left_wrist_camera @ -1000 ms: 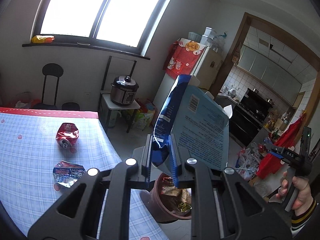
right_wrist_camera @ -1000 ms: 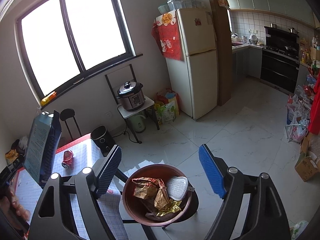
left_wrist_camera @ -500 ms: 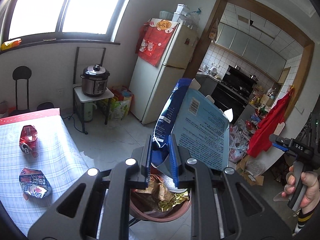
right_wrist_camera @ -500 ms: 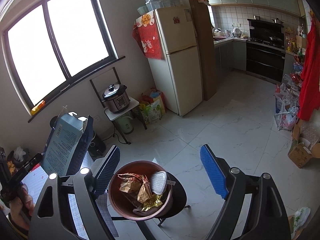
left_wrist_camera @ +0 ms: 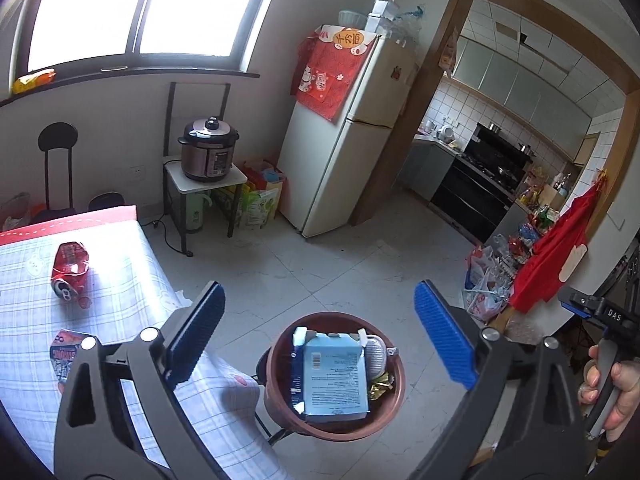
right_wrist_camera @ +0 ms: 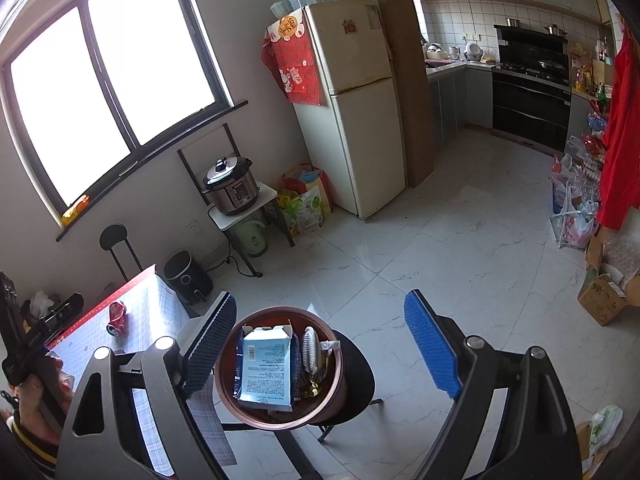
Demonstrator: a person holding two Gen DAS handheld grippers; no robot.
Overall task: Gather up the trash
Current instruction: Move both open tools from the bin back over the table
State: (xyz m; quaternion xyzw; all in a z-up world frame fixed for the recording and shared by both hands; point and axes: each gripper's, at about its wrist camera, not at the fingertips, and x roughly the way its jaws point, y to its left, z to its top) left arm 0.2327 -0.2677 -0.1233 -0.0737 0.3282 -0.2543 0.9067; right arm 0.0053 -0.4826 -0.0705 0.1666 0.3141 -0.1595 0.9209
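A light blue carton [left_wrist_camera: 334,378] lies on top of wrappers in the brown round bin [left_wrist_camera: 394,408], which stands on a black stool beside the table. My left gripper [left_wrist_camera: 320,340] is open and empty above the bin. My right gripper [right_wrist_camera: 320,344] is open and empty, also above the bin [right_wrist_camera: 248,416] with the carton [right_wrist_camera: 266,368] in it. A crushed red can [left_wrist_camera: 70,270] and a flattened wrapper [left_wrist_camera: 66,354] lie on the checked tablecloth [left_wrist_camera: 120,280]. The can also shows in the right wrist view [right_wrist_camera: 117,318].
A rice cooker [left_wrist_camera: 208,150] on a small stand and a fridge [left_wrist_camera: 340,152] stand by the far wall. Bags [left_wrist_camera: 256,196] sit on the floor between them. A black stool [left_wrist_camera: 56,168] is behind the table. Boxes and bags [right_wrist_camera: 592,264] line the right side.
My left gripper opened and let go of the blue carton, which dropped into the bin. Both grippers shifted slightly over the bin.
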